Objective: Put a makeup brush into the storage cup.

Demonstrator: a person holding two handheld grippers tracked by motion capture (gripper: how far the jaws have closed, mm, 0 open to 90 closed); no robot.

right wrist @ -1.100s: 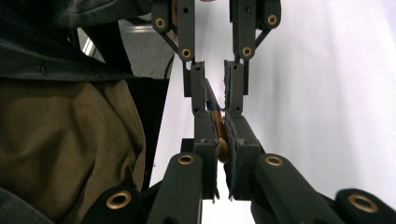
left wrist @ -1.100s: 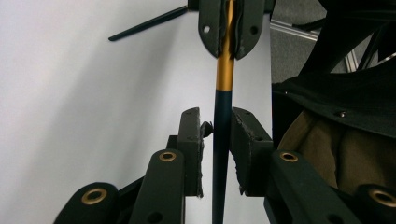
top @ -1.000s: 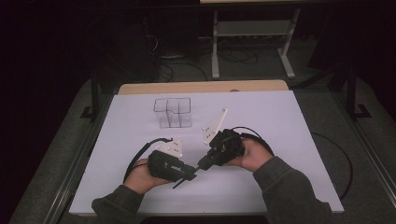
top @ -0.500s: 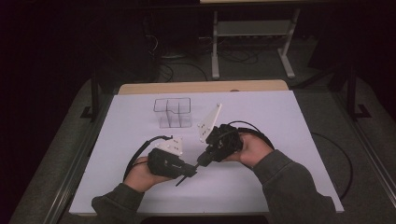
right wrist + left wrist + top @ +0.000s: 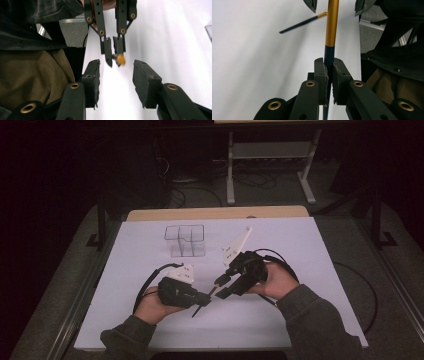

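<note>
A thin stick (image 5: 331, 25), dark below and gold above, is clamped at its dark part by my left gripper (image 5: 329, 62), which is shut on it. In the high view the left gripper (image 5: 202, 298) sits at the table's front middle, with the stick's (image 5: 196, 310) dark tail poking out below it. My right gripper (image 5: 116, 67) faces it tip to tip. Its jaws have just been opening, and the stick's gold end (image 5: 120, 59) lies in the gap without touching either pad. From above, the right gripper (image 5: 222, 287) is just right of the left one.
A clear compartment box (image 5: 185, 240) stands on the white sheet (image 5: 300, 250) behind the hands. A second thin dark stick with a gold end (image 5: 299, 23) seems to lie on the sheet beyond the left gripper. Dark floor, cables and a metal stand lie past the table.
The right gripper's jaws have parted from the stick's gold end, while the left gripper has closed on the dark part. Both hands stay almost where they were.
</note>
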